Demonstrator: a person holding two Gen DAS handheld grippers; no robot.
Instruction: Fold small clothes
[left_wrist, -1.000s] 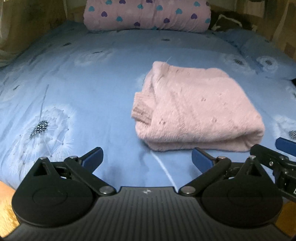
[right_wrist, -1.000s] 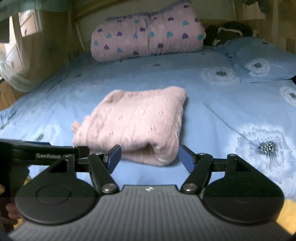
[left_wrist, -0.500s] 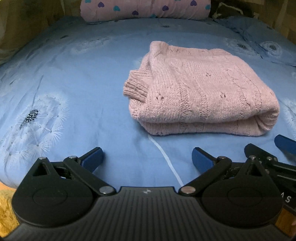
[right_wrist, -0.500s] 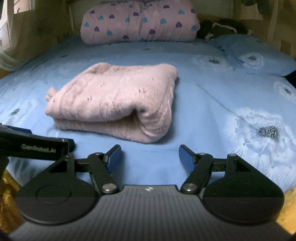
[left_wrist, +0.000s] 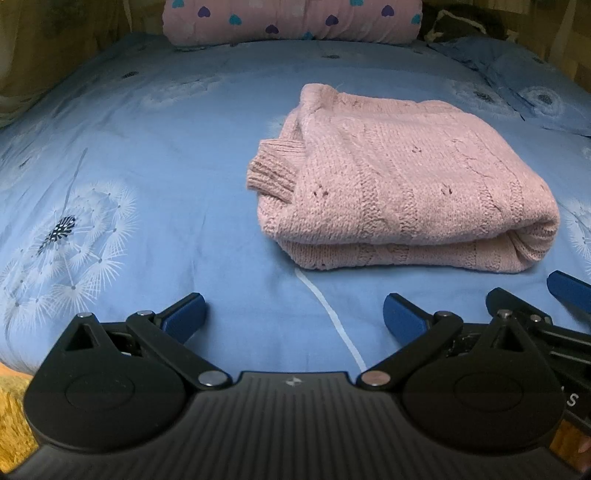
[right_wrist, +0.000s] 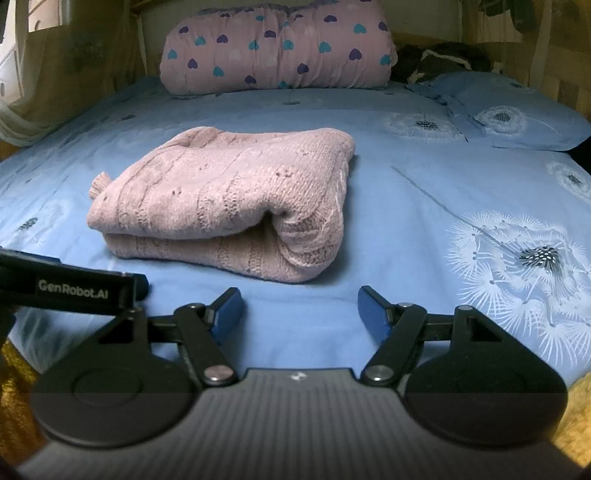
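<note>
One pale pink cable-knit sweater (left_wrist: 402, 184), already doubled into a thick rectangle, lies on the blue dandelion-print bedsheet (left_wrist: 184, 155), well short of the rolled pink quilt with heart print (right_wrist: 277, 51) at the head of the bed. Its rounded fold faces the near right corner, and a ribbed cuff (left_wrist: 273, 173) pokes out on the side away from that fold.

Both tools sit just in front of the sweater's near edge, apart from it. The left gripper (left_wrist: 293, 317) has its blue jaws spread wide with only sheet between them; the right gripper (right_wrist: 301, 310) is likewise spread, a little narrower, and grips nothing.

From where I stand the folding looks close to done, so the step in hand seems to be tidying or one last fold. To do it well, I would slide the lower jaw flat under the near edge so both layers come up together, pinch near the corners rather than the middle, and tuck that stray cuff in first, since loose knit sags and drags.

Compared with a second ago, both cameras now sit lower and closer: the sweater fills more of each view and the quilt has slid toward the top edge. The sweater itself has not shifted, and the jaws are as wide as they were.
</note>
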